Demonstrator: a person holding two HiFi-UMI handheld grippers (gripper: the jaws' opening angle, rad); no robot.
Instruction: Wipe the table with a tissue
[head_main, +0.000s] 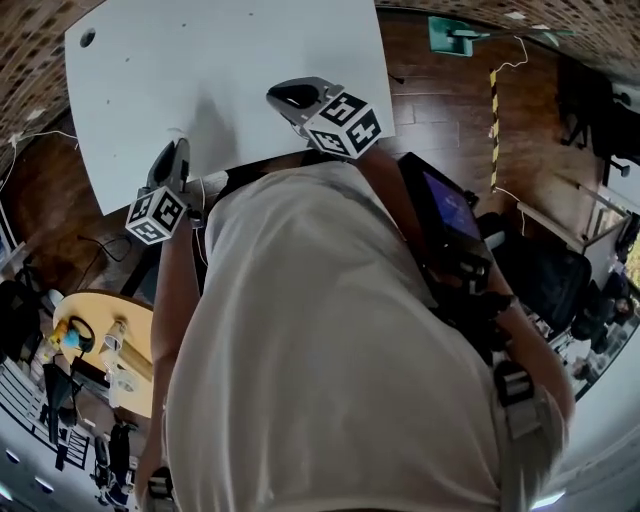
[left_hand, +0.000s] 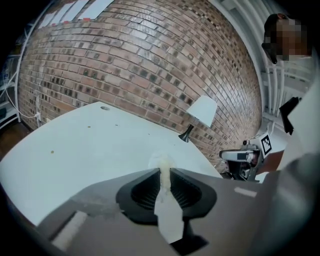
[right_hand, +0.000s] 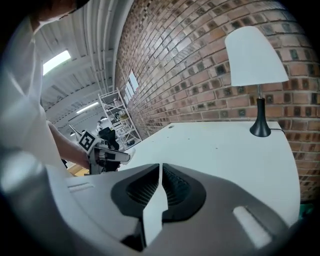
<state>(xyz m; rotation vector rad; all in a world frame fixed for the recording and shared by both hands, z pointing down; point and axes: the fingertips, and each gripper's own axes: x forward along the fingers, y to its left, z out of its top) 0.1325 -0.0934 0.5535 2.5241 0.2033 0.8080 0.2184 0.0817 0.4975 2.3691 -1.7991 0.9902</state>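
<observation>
L gripper (left_hand: 164, 172): jaws closed on a small whitish tissue (left_hand: 162, 163), wad poking past the tips, over near edge of white tabletop (left_hand: 90, 145); can't tell if it touches. R gripper (right_hand: 160, 167): jaws shut together, nothing btwn, above tabletop. White lamp (right_hand: 255, 65) stands at far edge by brick wall (left_hand: 140, 60).

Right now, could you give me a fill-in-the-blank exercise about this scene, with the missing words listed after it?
1. The top of the table is ___ in colour.
2. The lamp stands on it, in front of a ___ wall.
3. The left gripper is closed on a small piece of ___.
4. The right gripper is shut and holds ___.

Missing words: white; brick; tissue; nothing.
</observation>
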